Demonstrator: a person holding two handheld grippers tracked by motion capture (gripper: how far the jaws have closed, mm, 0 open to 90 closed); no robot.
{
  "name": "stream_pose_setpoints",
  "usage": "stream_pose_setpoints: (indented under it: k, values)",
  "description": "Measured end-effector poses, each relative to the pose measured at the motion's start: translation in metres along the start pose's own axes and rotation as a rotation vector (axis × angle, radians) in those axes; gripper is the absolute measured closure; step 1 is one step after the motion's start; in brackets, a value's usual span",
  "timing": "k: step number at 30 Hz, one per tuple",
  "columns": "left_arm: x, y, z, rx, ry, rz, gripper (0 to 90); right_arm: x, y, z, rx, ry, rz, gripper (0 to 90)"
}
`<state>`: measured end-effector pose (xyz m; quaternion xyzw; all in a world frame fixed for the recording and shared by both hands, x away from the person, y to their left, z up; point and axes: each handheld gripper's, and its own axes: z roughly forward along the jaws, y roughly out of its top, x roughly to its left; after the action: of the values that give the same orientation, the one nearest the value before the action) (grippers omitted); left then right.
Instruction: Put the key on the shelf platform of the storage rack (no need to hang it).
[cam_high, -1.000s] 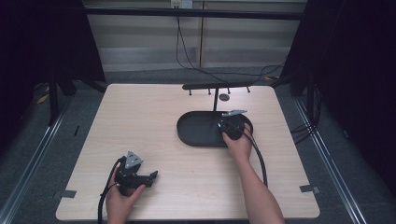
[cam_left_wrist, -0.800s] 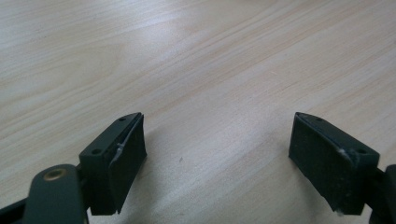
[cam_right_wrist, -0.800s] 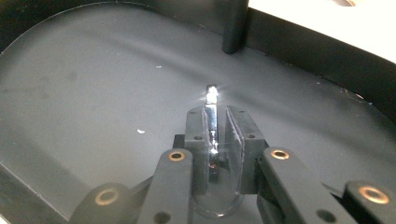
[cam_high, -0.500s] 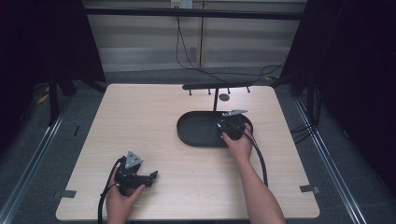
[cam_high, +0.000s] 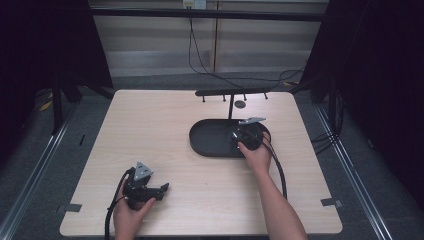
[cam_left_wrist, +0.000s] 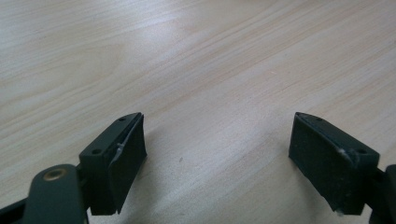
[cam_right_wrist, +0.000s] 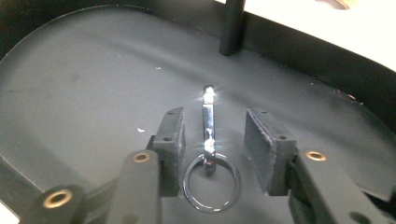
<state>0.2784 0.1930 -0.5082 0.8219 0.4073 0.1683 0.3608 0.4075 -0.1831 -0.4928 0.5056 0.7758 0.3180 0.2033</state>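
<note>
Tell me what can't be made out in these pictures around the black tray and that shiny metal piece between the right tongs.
- Metal piece with ring: in the high view, the right tongs and hand cover it.
- Ring's near edge: dark in the right gripper view, contact with the tray unclear.
- Stand post: top cut off by the upper edge of the right gripper view.
- Small round thing behind the tray: too small to identify.

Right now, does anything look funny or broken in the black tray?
Nothing looks broken. A shiny metal clip with a ring lies in the black tray, loose between the right gripper's just-opened jaws.
</note>
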Motion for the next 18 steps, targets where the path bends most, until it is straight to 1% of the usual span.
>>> stream_pose_setpoints:
  k: [1,2,3,6,8,11,15,17,18]
  values:
    - [0.0,0.0,0.0,0.0,0.0,0.0,18.4,-0.0005,0.0001,-0.0003,-0.004,-0.001,-0.003,54.2]
    - [0.0,0.0,0.0,0.0,0.0,0.0,18.4,-0.0006,0.0003,-0.0011,-0.001,0.002,0.006,50.5]
    - [0.0,0.0,0.0,0.0,0.0,0.0,18.4,-0.0006,0.0003,-0.0011,-0.001,0.002,0.006,50.5]
    - [0.0001,0.0,-0.0001,0.001,-0.001,0.001,18.5,-0.0012,0.0002,-0.0017,0.001,0.006,0.012,45.6]
    - [0.0,0.0,0.0,0.0,0.0,0.0,18.5,-0.0014,0.0,-0.0017,0.01,0.01,0.015,40.7]
    - [0.0,0.0,0.0,0.0,0.0,0.0,18.4,-0.0017,-0.0002,-0.0023,0.022,0.019,0.021,36.2]
    - [0.0,0.0,0.0,0.0,0.0,0.0,18.4,-0.0013,0.0006,-0.0054,0.018,0.016,0.018,32.4]
    - [0.0,0.0,0.0,0.0,0.0,0.0,18.5,-0.0014,0.0014,-0.0073,0.009,0.016,0.014,32.3]
    - [-0.0003,-0.0001,0.0002,-0.003,0.001,-0.004,18.4,-0.0011,0.0017,-0.0085,0.01,0.019,0.019,32.1]
